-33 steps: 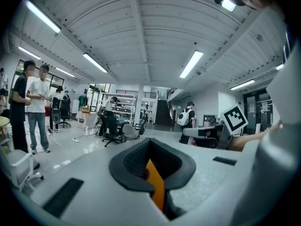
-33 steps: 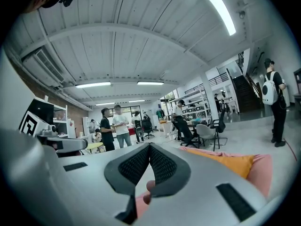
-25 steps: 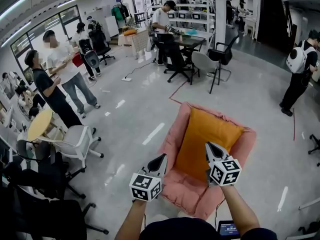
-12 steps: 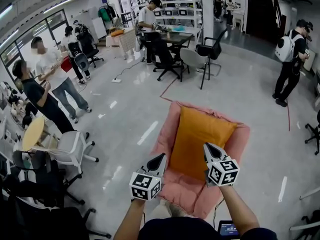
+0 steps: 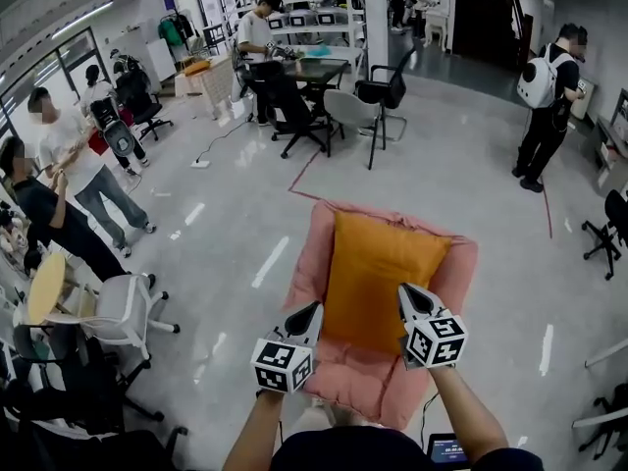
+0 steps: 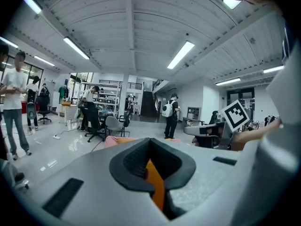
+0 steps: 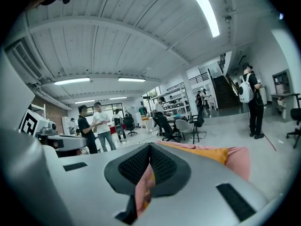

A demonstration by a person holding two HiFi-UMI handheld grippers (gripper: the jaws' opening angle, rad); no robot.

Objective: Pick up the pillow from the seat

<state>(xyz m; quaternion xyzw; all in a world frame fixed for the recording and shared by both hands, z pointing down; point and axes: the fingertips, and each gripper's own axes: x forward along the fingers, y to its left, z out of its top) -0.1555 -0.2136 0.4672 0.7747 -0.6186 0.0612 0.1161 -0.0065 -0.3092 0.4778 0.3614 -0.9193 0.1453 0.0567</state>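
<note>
Left gripper (image 5: 312, 311) and right gripper (image 5: 407, 293) pinched shut on near corners of orange fabric pillow (image 5: 378, 268). Lift both evenly, leaving pink padded seat (image 5: 373, 383) behind.

The left forearm (image 5: 255, 432) and right forearm (image 5: 469, 415) reached forward and down from the bottom of the head view. The left gripper (image 5: 312, 309) and right gripper (image 5: 405, 290) pointed ahead side by side, well apart. Each had its jaws pressed fully together, and the right was held slightly further forward.
</note>
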